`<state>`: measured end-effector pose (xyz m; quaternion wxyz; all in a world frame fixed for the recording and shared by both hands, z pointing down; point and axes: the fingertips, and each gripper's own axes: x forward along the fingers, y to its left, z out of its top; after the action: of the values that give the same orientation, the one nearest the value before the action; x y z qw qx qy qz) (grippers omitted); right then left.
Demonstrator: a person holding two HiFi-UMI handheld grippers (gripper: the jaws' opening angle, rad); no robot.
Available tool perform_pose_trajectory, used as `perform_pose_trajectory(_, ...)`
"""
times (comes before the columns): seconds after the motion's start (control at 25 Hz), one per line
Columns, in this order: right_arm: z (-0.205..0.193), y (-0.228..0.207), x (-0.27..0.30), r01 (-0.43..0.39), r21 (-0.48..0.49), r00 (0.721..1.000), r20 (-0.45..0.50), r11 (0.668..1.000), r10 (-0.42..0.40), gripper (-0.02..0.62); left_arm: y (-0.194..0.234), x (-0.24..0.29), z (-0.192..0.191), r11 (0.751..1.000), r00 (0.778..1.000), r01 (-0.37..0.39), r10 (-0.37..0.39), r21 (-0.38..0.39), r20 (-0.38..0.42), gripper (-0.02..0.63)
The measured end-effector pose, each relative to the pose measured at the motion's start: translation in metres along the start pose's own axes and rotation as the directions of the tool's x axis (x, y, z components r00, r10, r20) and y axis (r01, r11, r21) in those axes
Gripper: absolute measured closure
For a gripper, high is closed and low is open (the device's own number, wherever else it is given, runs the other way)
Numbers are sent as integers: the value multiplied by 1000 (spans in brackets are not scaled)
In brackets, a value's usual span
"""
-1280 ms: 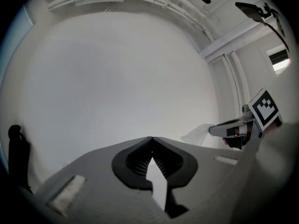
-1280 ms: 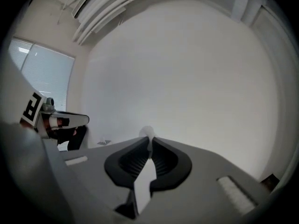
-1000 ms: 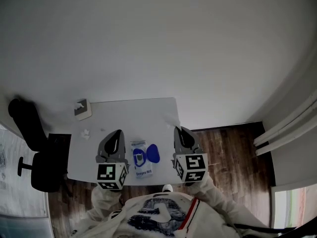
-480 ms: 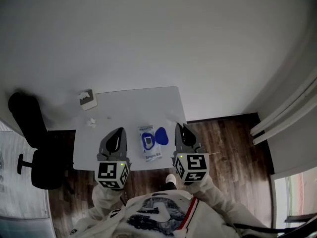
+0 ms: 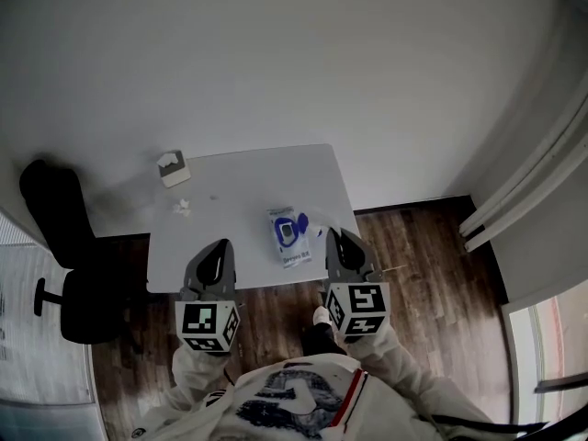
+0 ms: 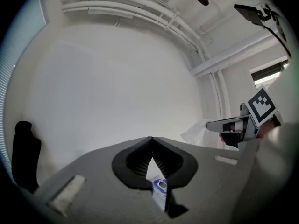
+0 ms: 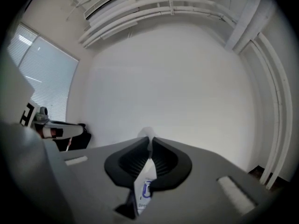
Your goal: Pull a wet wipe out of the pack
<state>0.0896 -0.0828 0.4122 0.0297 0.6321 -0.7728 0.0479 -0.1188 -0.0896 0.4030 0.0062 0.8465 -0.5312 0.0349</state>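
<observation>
- Right gripper view: the right gripper has its jaws pressed together on a thin white wet wipe, which pokes out above the tips.
- The left gripper has its jaws together with nothing between them.
- Head view: the blue-and-white wet wipe pack lies flat on the white tabletop at frame centre, between the two grippers' tips.
- A small box stands at the tabletop's upper left corner.

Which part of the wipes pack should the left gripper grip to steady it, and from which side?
Probably the near end of the wipes pack, approached low from the person's side by the left gripper. It lies flat, and its open blue flap sits toward the far end.
</observation>
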Motion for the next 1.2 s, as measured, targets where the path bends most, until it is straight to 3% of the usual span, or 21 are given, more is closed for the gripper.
perform_pose_trajectory(0.36, 5, 32, -32, -5, -16, 1000, 19, 1000, 5, 580, 5, -44, 0, 1000, 1000, -10, 10, 2, 21, 601)
perform_pose_trajectory(0.56, 9, 37, -44, 5, -21, 1000, 29, 1000, -4, 580, -5, -52, 5, 998, 999, 8, -10, 56, 35, 601)
perform_pose_trajectory(1.2, -6, 14, -59, 11, -19, 1000, -24, 1000, -11, 581, -36, -46, 0, 999, 1000, 30, -30, 33, 2, 601)
